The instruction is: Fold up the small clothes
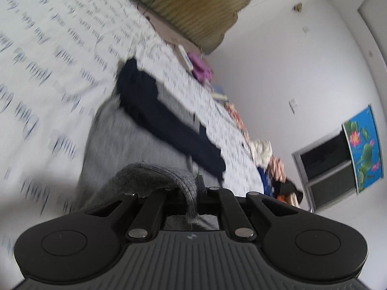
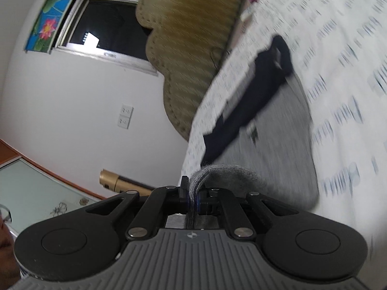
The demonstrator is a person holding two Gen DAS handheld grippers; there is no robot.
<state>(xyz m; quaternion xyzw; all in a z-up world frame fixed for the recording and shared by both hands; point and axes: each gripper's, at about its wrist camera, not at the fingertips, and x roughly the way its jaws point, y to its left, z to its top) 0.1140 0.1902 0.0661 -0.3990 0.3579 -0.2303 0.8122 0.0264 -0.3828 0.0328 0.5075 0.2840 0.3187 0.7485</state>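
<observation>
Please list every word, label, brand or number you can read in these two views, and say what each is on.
None can be read.
Bedsheet: rows of script-like print, too blurred to read.
Right tongs: small emblem on the grey housing, no letters.
Left tongs: same emblem, no letters.
Wall sockets: no legible marking.

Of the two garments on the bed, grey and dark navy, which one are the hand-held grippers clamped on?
The grey garment: its knit edge is pinched in both the left hand-held gripper and right hand-held gripper. The dark navy garment lies loose at its far end.
</observation>
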